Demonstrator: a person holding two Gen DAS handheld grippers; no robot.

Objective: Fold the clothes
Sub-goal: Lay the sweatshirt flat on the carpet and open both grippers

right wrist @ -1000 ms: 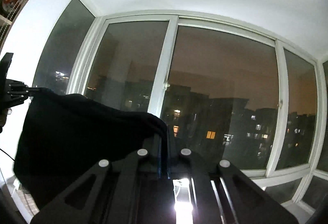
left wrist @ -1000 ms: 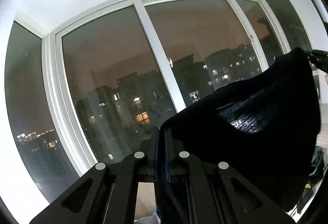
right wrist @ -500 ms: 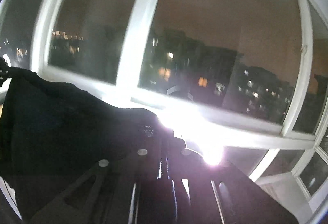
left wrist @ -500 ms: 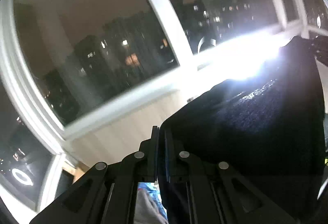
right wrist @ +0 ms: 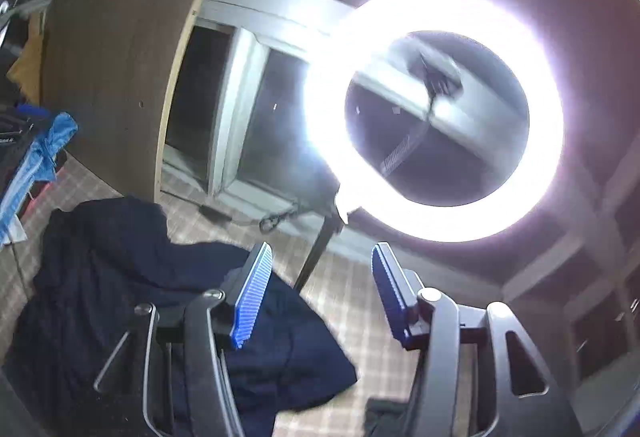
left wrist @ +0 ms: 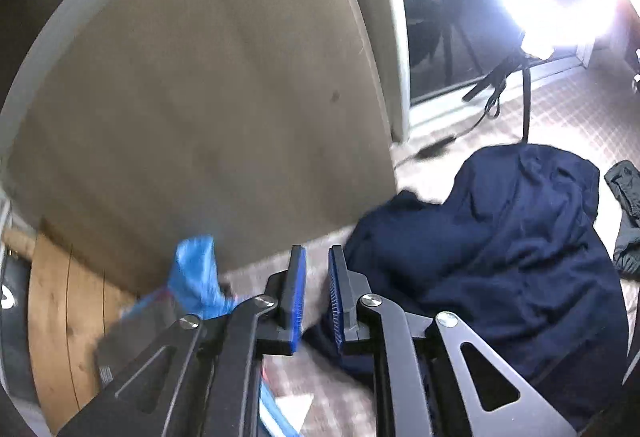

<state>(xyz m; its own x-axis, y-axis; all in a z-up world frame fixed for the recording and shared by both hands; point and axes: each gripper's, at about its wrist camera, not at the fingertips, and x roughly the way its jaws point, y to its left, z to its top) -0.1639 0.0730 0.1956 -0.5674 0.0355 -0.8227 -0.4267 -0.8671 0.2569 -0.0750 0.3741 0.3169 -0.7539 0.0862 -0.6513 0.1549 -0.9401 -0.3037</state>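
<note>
Before you, the checked floor [right wrist: 352, 301] carries a crumpled navy garment [left wrist: 500, 257], a grey cloth [left wrist: 626, 213] beside it, and blue fabric [left wrist: 196, 281].

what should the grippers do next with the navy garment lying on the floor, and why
Probably reach down and pinch two edges of the navy garment to spread it flat. It lies crumpled on the checked floor, and the left gripper and right gripper are opening with nothing between their jaws.

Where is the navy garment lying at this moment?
The navy garment lies crumpled on the checked floor, right of centre in the left wrist view and lower left in the right wrist view, near the ring light's stand.
</note>
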